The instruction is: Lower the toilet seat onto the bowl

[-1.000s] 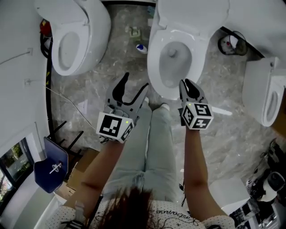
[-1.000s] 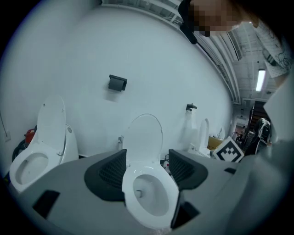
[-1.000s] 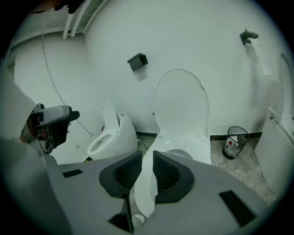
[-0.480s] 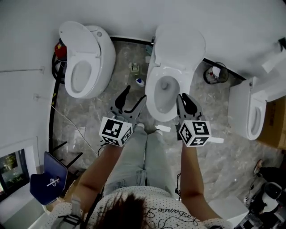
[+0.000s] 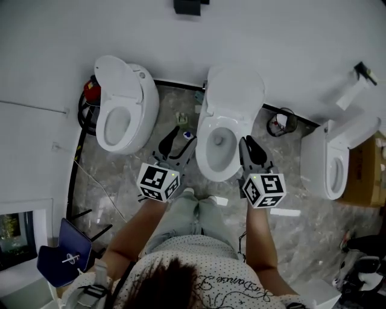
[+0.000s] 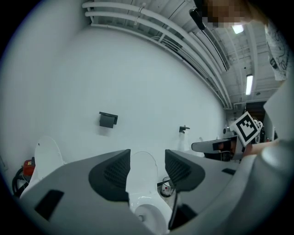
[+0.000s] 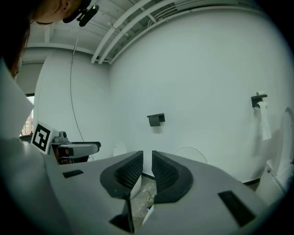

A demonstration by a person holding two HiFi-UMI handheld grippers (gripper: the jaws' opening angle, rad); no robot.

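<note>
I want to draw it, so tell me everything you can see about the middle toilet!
The middle toilet is shiny white, like porcelain, with an egg-shaped bowl and a small drain inside. Its lid stands raised, leaning back toward the white wall. It sits on grey marbled floor. Nothing else touches it.

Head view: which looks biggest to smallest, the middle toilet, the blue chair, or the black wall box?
1. middle toilet
2. blue chair
3. black wall box, partly cut off at the top edge

White toilet (image 5: 234,90), grey marbled floor (image 5: 301,193)
</note>
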